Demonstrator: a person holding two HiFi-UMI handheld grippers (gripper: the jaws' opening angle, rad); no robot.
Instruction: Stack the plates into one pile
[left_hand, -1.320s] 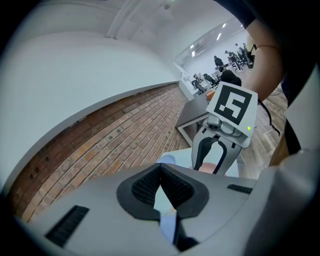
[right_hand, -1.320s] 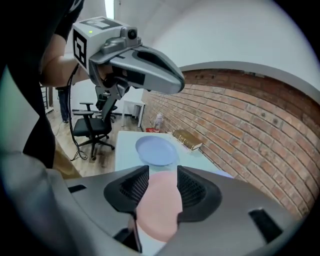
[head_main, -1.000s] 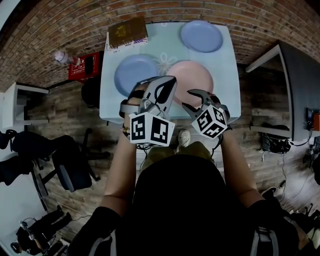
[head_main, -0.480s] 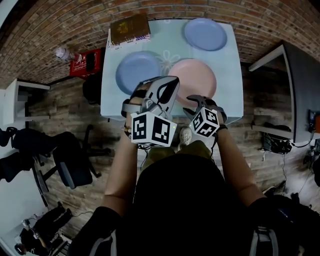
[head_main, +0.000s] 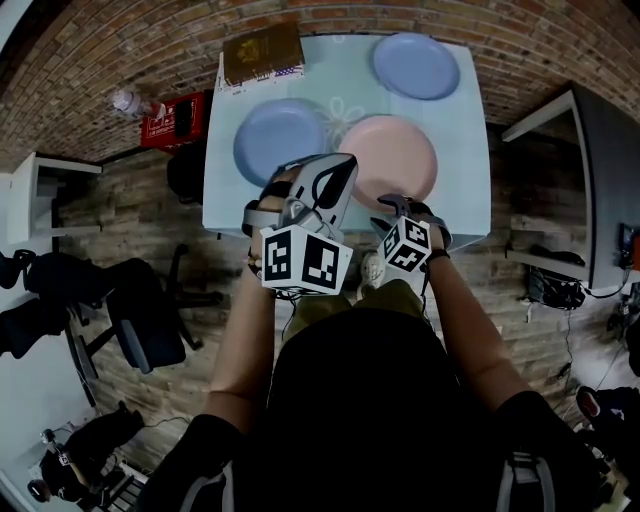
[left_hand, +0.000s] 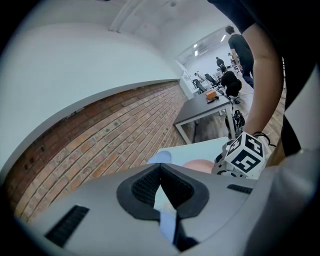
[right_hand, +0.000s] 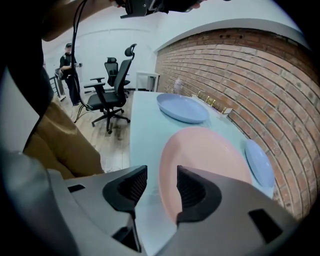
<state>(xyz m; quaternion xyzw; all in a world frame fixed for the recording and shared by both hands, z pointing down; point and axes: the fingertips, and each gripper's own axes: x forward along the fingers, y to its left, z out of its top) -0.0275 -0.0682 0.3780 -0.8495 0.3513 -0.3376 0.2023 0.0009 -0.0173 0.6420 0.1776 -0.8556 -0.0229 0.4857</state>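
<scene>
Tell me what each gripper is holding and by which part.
Nothing is held. The left gripper has its jaws together on nothing. The right gripper has its jaws apart and empty, facing the near rim of the pink plate.

Office: brick wall (right_hand: 240, 70), swivel chairs (right_hand: 116, 87), desks (left_hand: 202, 107).

Head view: even, diffuse indoor light; pale counter (head_main: 460, 150) brightest surface, no hard glare, soft faint shadows only. Strong barrel distortion: brick wall (head_main: 150, 40) bows along top edge. Both gripper views: black vignette in corners, heavy edge curvature. Left gripper (left_hand: 160, 169) jaws soft-focus, shaded; far room (left_hand: 215, 55) near overexposed. Right gripper view: pink plate (right_hand: 200, 160) sharp, evenly lit.
</scene>
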